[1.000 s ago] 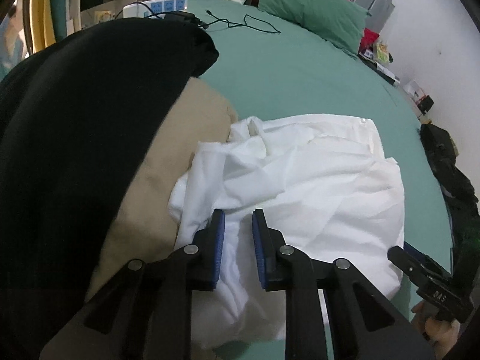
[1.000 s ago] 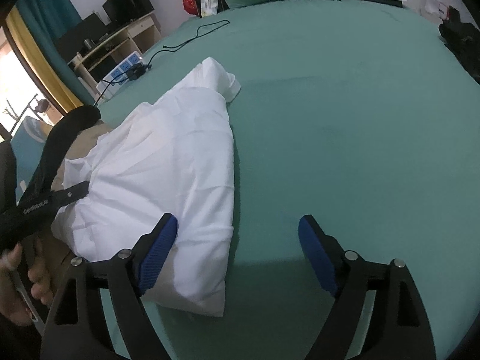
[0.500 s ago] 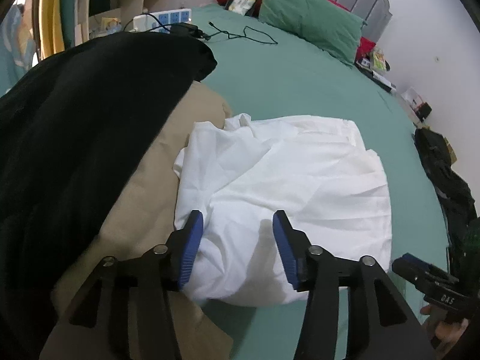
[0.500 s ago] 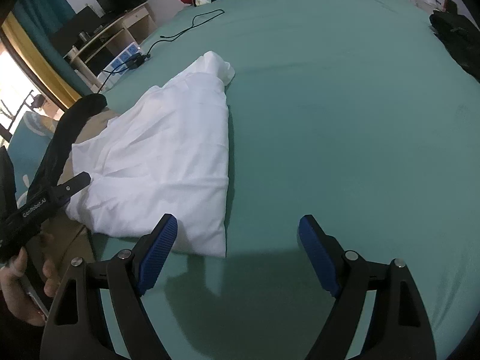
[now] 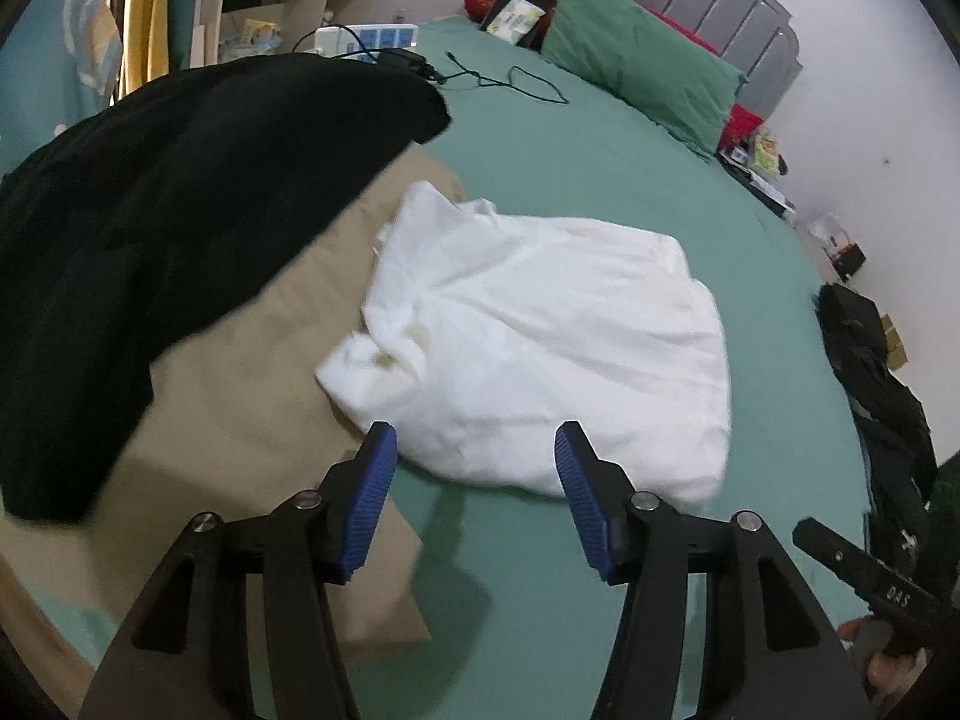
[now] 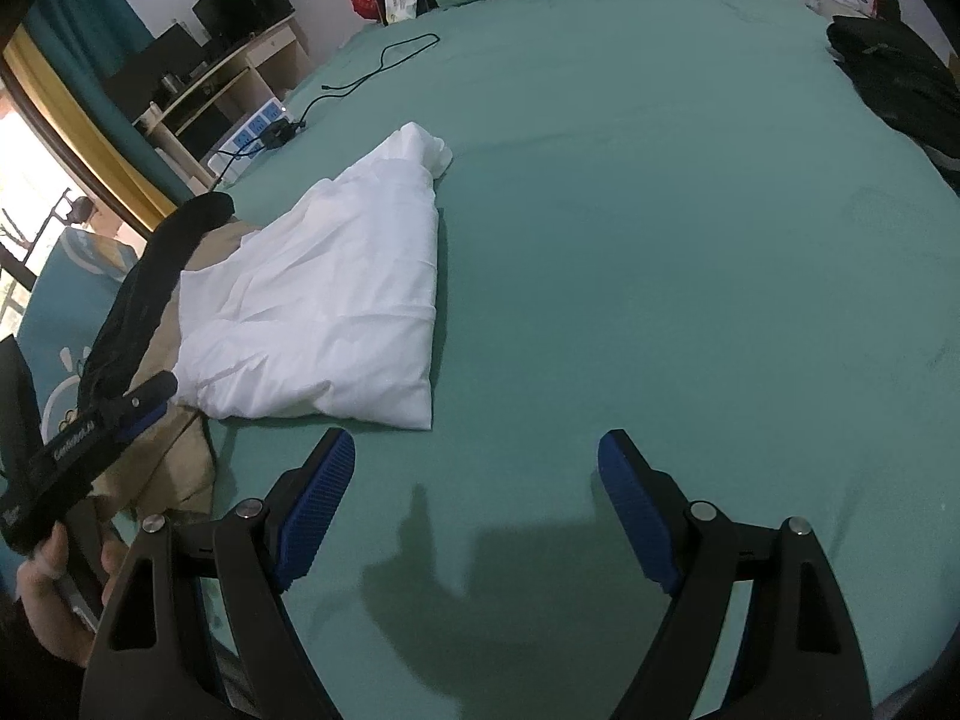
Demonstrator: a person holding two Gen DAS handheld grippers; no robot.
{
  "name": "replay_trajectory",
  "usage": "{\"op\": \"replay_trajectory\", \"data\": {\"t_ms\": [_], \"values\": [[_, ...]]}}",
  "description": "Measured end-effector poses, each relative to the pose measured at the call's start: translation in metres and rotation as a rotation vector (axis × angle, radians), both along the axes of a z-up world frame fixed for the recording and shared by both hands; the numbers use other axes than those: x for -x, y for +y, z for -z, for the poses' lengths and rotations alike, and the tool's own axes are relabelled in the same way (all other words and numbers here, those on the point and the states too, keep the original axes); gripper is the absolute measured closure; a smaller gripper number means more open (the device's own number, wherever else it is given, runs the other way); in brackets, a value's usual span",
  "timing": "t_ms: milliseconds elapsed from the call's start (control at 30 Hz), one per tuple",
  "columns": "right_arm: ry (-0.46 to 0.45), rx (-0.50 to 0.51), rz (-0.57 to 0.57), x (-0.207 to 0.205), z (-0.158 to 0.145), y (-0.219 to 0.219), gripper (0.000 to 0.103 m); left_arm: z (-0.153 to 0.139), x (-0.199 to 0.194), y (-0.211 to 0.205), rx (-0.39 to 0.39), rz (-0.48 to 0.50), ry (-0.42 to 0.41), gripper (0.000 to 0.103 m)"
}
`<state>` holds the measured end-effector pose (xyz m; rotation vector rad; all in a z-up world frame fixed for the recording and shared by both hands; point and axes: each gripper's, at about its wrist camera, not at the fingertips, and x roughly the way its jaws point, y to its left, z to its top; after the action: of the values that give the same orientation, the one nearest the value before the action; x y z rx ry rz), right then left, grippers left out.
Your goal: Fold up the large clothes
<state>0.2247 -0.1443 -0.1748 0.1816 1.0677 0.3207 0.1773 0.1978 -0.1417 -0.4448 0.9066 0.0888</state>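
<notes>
My left gripper [image 5: 474, 498] hangs with jaws spread wide and empty just short of the near edge of the folded white cotton garment [image 5: 540, 348], which lies on the green bedsheet [image 6: 660, 240] with its left side overlapping a tan cloth [image 5: 240, 396]. My right gripper [image 6: 477, 510] is likewise wide open over bare sheet, with broad free room ahead and to its right. A black garment [image 5: 150, 228] covers part of the tan cloth; its left extent is cut off.

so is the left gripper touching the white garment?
Apart. Left wrist view: left gripper open, and green sheet shows between its fingertips and the white garment edge.
</notes>
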Motion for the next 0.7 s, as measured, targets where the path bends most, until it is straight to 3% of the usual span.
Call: {"op": "replay_trajectory", "data": {"t_ms": [433, 700], "values": [[-0.026, -0.024, 0.031, 0.037, -0.021, -0.046, 0.020, -0.021, 0.050, -0.052, 0.025, 0.034, -0.009, 0.045], [-0.040, -0.034, 0.065, 0.054, -0.030, -0.084, 0.020, -0.041, 0.067, -0.091, -0.001, 0.072, -0.022, 0.045]]}}
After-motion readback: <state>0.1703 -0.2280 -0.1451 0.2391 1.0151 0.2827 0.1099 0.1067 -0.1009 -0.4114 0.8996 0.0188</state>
